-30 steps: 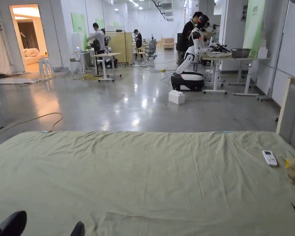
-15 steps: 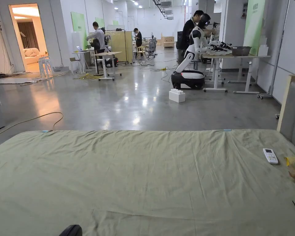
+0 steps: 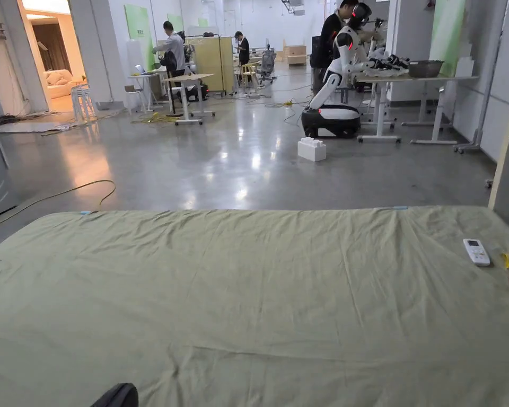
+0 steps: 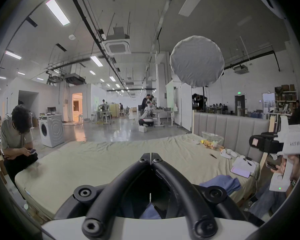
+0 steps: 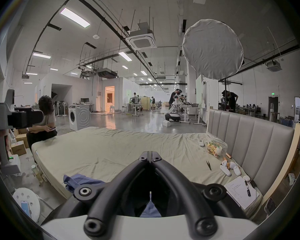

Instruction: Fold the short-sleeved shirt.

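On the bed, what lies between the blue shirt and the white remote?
Only bare green sheet, in the right gripper view: the blue shirt is at the near edge, the white remote by the headboard.

A plain blue shirt (image 5: pixel 80 180) lies on a pale green sheet (image 3: pixel 248 297).

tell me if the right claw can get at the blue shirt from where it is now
Probably yes. The right claw is held above the bed's near edge with its jaws closed, and the blue shirt lies crumpled just below and beside it on the green sheet, with nothing between them.
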Demonstrator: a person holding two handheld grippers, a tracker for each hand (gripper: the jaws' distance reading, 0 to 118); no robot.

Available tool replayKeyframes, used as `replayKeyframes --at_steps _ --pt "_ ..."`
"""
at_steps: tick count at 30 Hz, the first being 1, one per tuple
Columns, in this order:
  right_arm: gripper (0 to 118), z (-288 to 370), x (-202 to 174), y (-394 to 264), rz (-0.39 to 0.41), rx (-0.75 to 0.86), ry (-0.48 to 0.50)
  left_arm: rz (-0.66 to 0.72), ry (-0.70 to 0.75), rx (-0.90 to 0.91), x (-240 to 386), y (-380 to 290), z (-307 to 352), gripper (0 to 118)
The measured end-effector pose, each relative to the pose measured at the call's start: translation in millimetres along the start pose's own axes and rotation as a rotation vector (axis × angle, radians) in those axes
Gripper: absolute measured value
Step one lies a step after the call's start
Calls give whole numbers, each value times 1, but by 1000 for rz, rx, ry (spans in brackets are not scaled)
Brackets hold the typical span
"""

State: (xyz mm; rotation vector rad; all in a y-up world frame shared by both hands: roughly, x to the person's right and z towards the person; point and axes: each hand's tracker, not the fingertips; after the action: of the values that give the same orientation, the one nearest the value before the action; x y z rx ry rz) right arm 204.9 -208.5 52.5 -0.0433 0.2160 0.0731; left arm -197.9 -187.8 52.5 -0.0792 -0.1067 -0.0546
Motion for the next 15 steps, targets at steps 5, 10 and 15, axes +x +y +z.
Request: replayKeyframes --at_steps 5,10,15 --pt "0 0 6 -9 -31 -69 10 283 72 -172 -63 -56 -32 78" --pt "0 1 10 -25 -107 -139 32 713 -75 -406 -128 -157 -75 89" --pt "0 -1 10 -40 -151 -228 31 890 9 -560 -153 -235 -112 89"
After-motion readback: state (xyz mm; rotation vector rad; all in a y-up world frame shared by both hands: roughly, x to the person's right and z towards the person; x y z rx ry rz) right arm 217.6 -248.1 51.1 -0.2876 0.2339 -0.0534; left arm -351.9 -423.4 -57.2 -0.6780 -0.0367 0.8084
